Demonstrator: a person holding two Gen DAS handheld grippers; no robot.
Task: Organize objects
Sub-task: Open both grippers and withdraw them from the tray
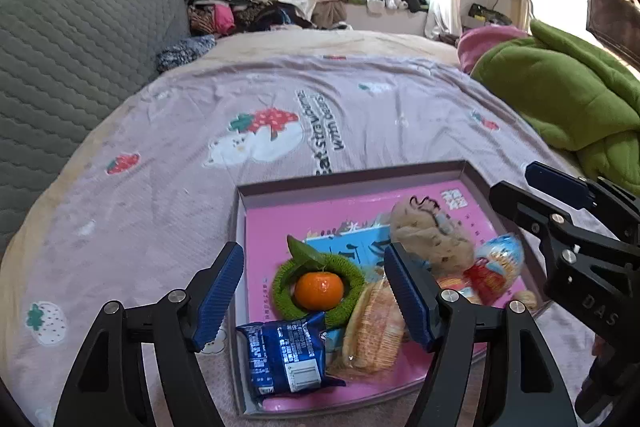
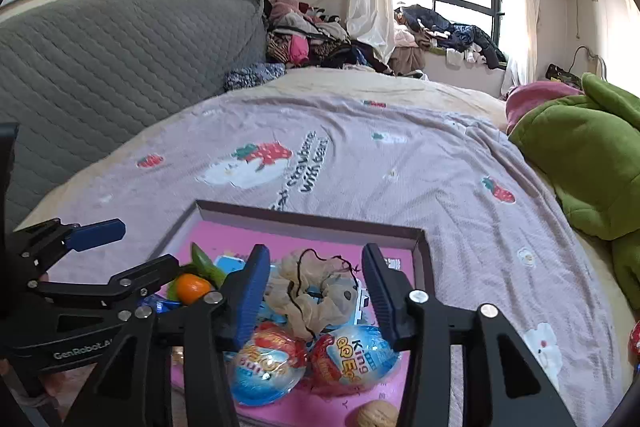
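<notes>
Blue snack packet (image 1: pixel 285 357) lies lengthwise along tray's (image 1: pixel 352 174) near-left wall.

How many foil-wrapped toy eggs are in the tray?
2. One egg lies at the tray's near side below the right gripper; the other egg touches it on the right. More could be hidden behind the grippers.
</notes>
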